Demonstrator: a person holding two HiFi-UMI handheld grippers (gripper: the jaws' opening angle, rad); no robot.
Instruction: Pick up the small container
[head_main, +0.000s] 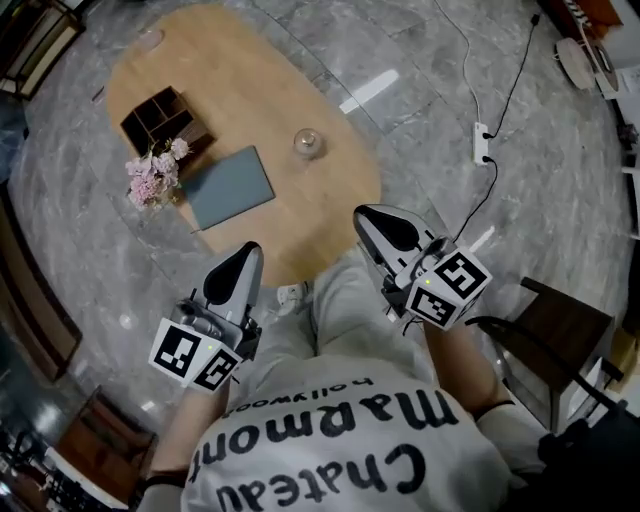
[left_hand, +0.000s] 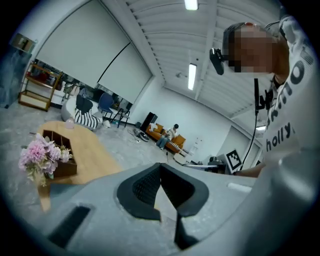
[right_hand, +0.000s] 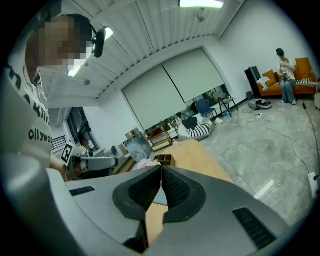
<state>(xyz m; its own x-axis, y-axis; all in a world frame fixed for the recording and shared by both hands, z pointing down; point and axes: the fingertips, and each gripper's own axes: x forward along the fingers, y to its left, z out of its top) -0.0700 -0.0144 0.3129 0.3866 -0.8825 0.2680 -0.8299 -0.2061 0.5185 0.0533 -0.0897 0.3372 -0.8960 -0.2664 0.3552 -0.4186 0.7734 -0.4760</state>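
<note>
Across the oval worktop (head_main: 250, 100), the container (head_main: 308, 143) waits at twelve o'clock while left tool (head_main: 248, 252) and right tool (head_main: 365, 217) hover closed, empty, seemingly pre-approach.

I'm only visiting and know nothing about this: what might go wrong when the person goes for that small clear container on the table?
1. Both sets of jaws are shut: the left hand-held gripper and right hand-held gripper must open first, or they may just knock the small container over.
2. It looks like smooth, rounded glass, so it could slip out of a grip.
3. A reach from the left could brush the pink flowers.
</note>
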